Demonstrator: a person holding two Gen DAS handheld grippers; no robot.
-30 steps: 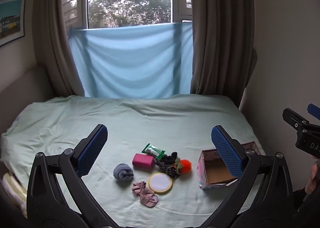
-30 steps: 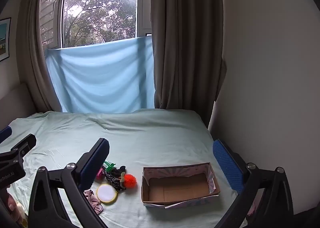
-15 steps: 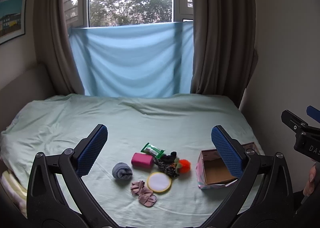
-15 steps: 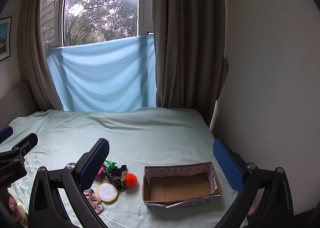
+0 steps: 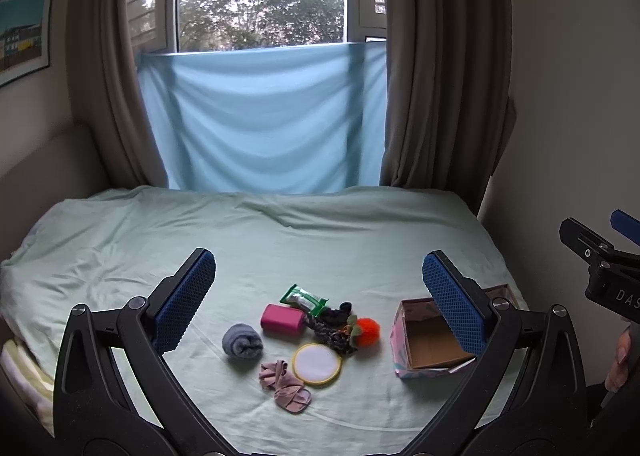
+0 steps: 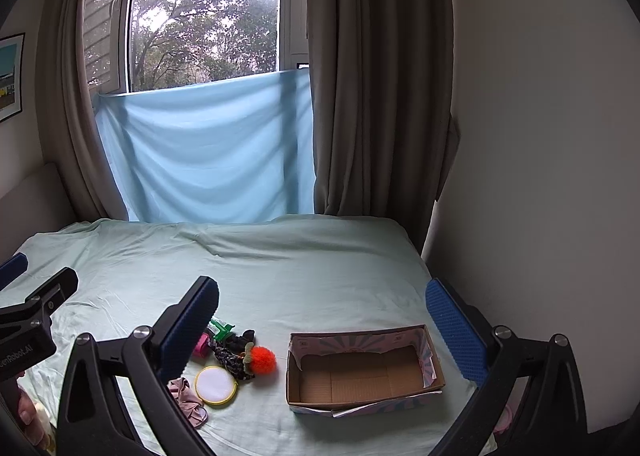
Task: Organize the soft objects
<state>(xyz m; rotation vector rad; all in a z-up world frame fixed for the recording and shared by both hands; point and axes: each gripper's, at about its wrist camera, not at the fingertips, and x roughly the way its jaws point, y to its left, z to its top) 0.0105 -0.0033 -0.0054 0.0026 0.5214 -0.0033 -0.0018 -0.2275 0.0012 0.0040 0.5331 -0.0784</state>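
Wrinkled mint bedsheet [image 5: 320, 240]; fuzzy orange pompom [image 5: 367, 331]; cardboard box [image 6: 362, 372] hollow; left gripper [image 5: 319, 298], right gripper [image 6: 322, 326] wide.

a: how's the left gripper [image 5: 319, 298]?
b: jaws spread wide, nothing between the blue pads [image 5: 186, 296], held level above the bed.
a: and the right gripper [image 6: 322, 330]?
b: same, wide apart and empty.
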